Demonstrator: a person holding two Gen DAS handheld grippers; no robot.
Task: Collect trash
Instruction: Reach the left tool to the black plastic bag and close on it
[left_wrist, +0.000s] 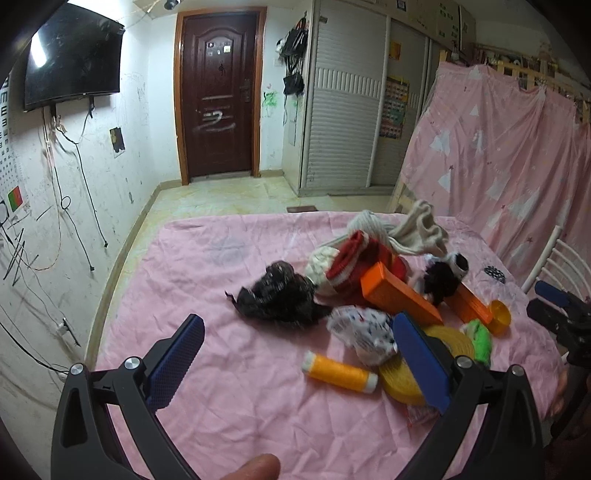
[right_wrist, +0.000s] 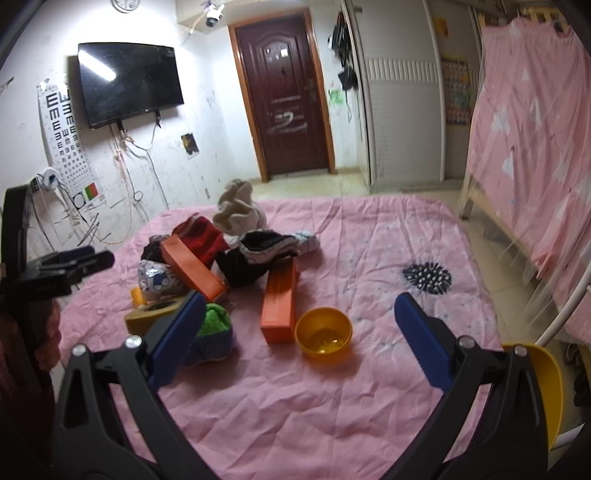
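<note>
A heap of items lies on the pink cloth. In the left wrist view I see a black crumpled bag, a white printed wrapper, an orange thread spool, a yellow tape roll, two orange boxes, a green item and socks. My left gripper is open above the cloth, in front of the wrapper and spool. My right gripper is open, with a small yellow bowl and an orange box between its fingers, farther on.
A beige sock and black-white socks top the heap. A black spiky print marks the cloth. A larger yellow bowl sits at the right edge by a white chair. A pink curtain hangs right.
</note>
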